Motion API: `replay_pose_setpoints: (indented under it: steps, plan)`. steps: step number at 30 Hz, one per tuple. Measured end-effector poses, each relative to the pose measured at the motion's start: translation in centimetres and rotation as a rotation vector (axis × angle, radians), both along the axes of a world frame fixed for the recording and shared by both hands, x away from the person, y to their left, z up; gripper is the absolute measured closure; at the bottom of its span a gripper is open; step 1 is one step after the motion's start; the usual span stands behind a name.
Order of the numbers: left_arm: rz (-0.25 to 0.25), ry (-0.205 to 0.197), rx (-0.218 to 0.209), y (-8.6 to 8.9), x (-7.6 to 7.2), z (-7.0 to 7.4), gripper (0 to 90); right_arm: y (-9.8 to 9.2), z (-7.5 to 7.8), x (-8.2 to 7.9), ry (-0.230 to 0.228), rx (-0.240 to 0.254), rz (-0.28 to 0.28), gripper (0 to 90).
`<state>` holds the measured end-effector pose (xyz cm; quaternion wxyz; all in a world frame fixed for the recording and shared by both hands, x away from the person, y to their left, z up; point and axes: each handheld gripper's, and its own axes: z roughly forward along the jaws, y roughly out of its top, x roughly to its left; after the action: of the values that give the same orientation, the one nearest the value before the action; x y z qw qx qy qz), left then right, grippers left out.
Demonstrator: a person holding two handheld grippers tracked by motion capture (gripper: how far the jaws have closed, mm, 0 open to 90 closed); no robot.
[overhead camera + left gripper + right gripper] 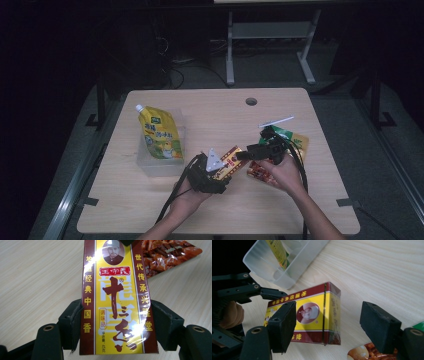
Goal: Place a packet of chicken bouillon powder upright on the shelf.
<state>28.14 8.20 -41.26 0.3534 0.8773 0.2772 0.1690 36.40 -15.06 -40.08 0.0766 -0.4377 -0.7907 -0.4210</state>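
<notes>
A yellow and dark red spice box (pixel 231 161) hangs just above the table near its middle. My left gripper (pixel 220 172) is shut on it, and in the left gripper view both pads (pixel 73 322) press the long sides of the box (pixel 116 302). My right gripper (pixel 245 154) stands at the box's far end with its jaws wide. In the right gripper view the left pad (pixel 284 325) is in front of the box (pixel 312 315) and the right pad stands well apart from it. The left gripper (pixel 249 290) shows there too, at the left.
A clear plastic bin (pixel 160 165) at the left holds a yellow spouted pouch (pixel 160 132). A red snack packet (pixel 260 172) and a green packet (pixel 285 136) lie under the right hand. A white stick (pixel 276 122) lies behind them. A cable hole (pixel 251 101) is at the table's back.
</notes>
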Motion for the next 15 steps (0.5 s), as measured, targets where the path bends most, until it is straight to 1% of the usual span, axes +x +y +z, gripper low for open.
replay_pose_setpoints:
  steps: [1,2,4,7,8,9,10,11,12,13,14,15]
  plan:
    - [0.003,-0.001,-0.004,0.0,0.0,0.0,32.3,0.0,0.0,0.0,0.000,0.000,0.000,28.7]
    - [0.007,-0.005,-0.010,0.1,0.0,0.1,32.3,0.1,-0.3,0.2,0.024,0.008,0.000,29.5]
    - [0.011,-0.008,-0.013,0.1,0.1,0.2,32.3,0.1,-0.3,0.3,0.032,0.012,0.004,29.5]
    - [0.023,-0.019,-0.034,0.2,0.2,0.4,32.3,0.2,-0.7,0.7,0.069,0.056,0.013,29.5]
    - [0.023,-0.019,-0.034,0.2,0.2,0.4,32.3,0.2,-0.7,0.7,0.069,0.056,0.013,29.5]
    - [0.030,-0.019,-0.045,0.3,0.2,0.5,32.4,0.3,-0.9,0.8,0.089,0.080,0.018,30.3]
    - [0.030,-0.019,-0.045,0.3,0.2,0.5,32.3,0.3,-0.9,0.8,0.089,0.080,0.018,30.3]
    - [0.035,-0.021,-0.050,0.3,0.2,0.5,32.3,0.4,-1.0,0.9,0.103,0.100,0.032,31.9]
    - [0.035,-0.021,-0.051,0.3,0.2,0.5,32.3,0.5,-1.0,0.9,0.117,0.106,0.035,32.9]
    - [0.035,-0.021,-0.051,0.3,0.2,0.5,32.3,0.5,-1.0,0.9,0.117,0.106,0.035,32.9]
    - [0.034,-0.022,-0.052,0.3,0.3,0.5,32.4,0.7,-1.1,0.9,0.120,0.114,0.052,36.0]
    - [0.033,-0.017,-0.054,0.3,0.3,0.4,32.3,0.8,-1.1,0.9,0.125,0.117,0.053,38.1]
